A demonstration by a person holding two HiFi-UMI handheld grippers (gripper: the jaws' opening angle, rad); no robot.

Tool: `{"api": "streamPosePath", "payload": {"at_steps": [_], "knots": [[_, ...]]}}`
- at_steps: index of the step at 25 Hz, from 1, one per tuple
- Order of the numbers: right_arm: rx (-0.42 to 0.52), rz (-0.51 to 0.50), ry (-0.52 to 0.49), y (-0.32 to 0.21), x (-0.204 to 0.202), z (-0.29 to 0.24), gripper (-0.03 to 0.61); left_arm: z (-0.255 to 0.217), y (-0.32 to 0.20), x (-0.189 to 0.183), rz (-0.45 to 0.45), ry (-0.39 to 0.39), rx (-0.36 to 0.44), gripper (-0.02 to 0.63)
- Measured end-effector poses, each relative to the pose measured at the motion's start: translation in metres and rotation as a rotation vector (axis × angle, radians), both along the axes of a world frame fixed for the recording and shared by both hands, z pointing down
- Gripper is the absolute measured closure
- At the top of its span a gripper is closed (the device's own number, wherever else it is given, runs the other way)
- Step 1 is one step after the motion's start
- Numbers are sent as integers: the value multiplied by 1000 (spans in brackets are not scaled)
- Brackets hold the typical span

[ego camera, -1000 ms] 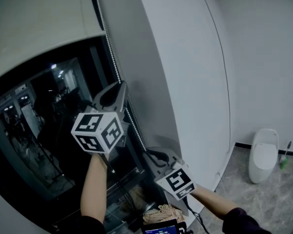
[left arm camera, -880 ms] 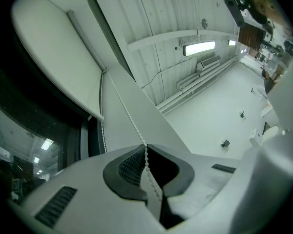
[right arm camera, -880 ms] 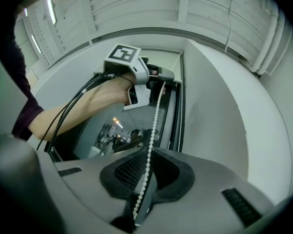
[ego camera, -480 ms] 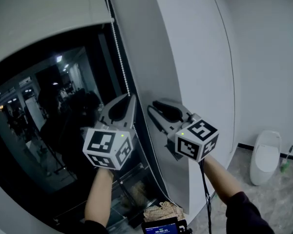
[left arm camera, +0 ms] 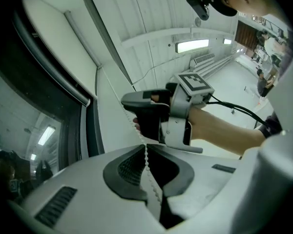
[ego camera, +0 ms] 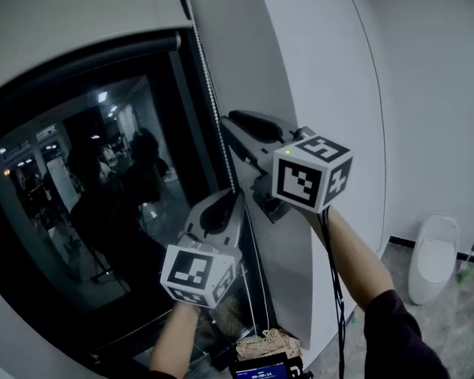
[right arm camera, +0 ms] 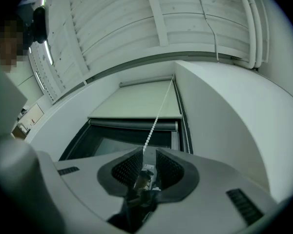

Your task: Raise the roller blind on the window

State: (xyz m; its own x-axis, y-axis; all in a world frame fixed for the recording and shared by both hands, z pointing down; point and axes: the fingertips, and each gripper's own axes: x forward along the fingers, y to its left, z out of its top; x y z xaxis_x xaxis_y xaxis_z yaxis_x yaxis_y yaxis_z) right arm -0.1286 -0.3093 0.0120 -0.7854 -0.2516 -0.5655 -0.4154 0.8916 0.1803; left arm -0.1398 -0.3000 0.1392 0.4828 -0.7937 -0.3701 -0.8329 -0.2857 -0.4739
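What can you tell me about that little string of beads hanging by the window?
The bead chain is a thin string of tiny white balls, plastic by the look. It runs down from the top of the window beside the dark window frame, taut and slightly slanted. The left tongs are shut on it low down. Higher up, the right tongs have it between jaws that stand slightly apart. A second strand hangs close by the frame.

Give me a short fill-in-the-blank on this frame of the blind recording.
1. The left tongs are shut on the ____.
2. In the head view, the right tongs sit ____ than the left.
3. The blind covers only the ____ of the window.
Missing: chain; higher; top.
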Motion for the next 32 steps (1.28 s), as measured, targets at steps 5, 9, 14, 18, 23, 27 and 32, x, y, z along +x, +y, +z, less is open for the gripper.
{"api": "streamPosePath", "payload": {"at_steps": [5, 9, 14, 18, 23, 27, 32], "knots": [[10, 4, 31, 6, -11, 1, 515, 29, 4, 3, 17, 5, -42, 595], [13, 41, 49, 4, -14, 7, 537, 31, 10, 1, 24, 18, -42, 595], [43, 119, 58, 0, -12, 5, 560, 29, 13, -1, 23, 17, -10, 595], [89, 254, 63, -12, -5, 2, 560, 32, 11, -12, -9, 51, -1, 594], [57, 240, 45, -10, 10, 25, 558, 41, 5, -31, -22, 127, -31, 594], [82, 287, 24, -6, 22, 54, 560, 44, -1, -41, -14, 184, -47, 594], [83, 300, 66, -2, 18, 92, 571, 30, 7, -38, -5, 226, 6, 594]]}}
